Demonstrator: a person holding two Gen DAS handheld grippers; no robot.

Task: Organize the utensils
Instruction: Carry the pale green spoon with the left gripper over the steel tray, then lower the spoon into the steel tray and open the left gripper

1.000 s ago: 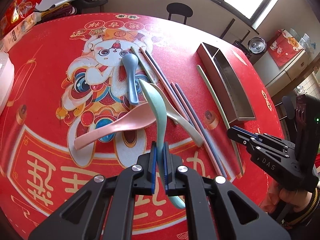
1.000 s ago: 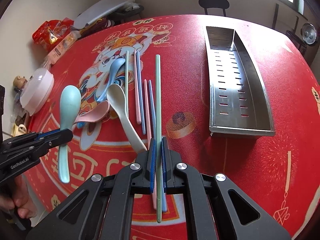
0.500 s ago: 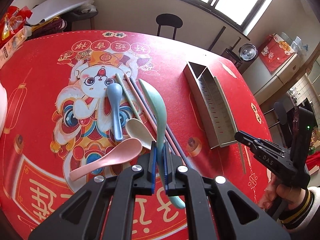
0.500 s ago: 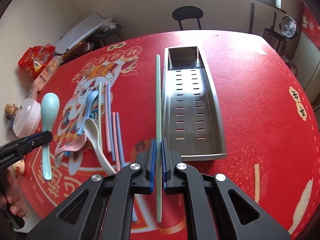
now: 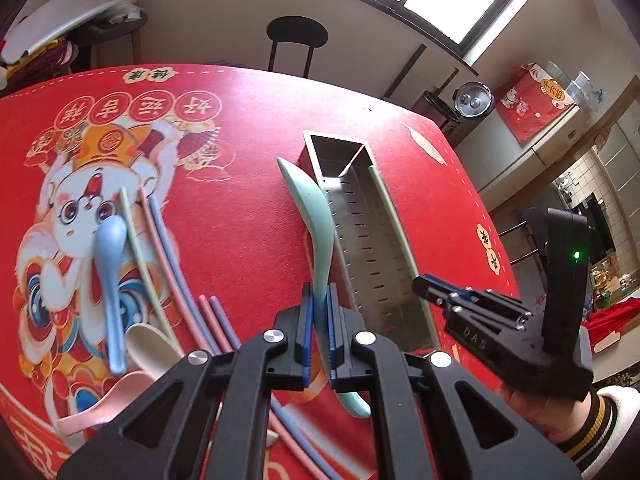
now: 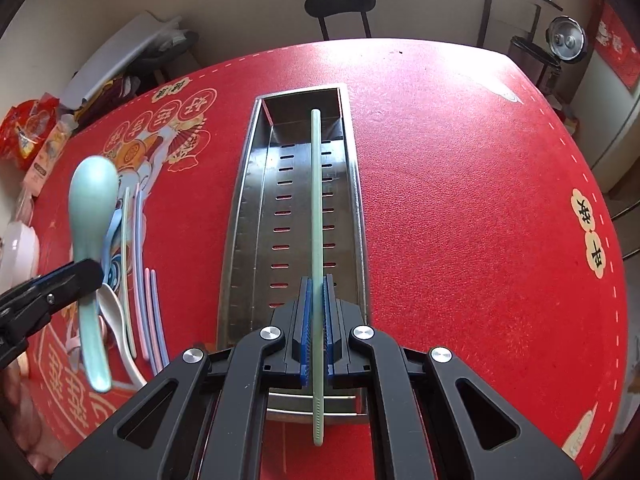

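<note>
The right claw, clamped on the long pale-green chopstick, held it lengthwise directly above the perforated steel tray, while the left claw gripped the teal plastic spoon just beside that tray.

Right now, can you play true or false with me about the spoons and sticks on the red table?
1. The left gripper holds a teal spoon. True.
2. The right gripper is empty. False: it is shut on a green chopstick.
3. The green chopstick is lined up over the metal tray. True.
4. The blue spoon already sits in the metal tray. False: it lies on the red tablecloth, on the rabbit picture.
5. A pink spoon lies on the tablecloth. True.
</note>
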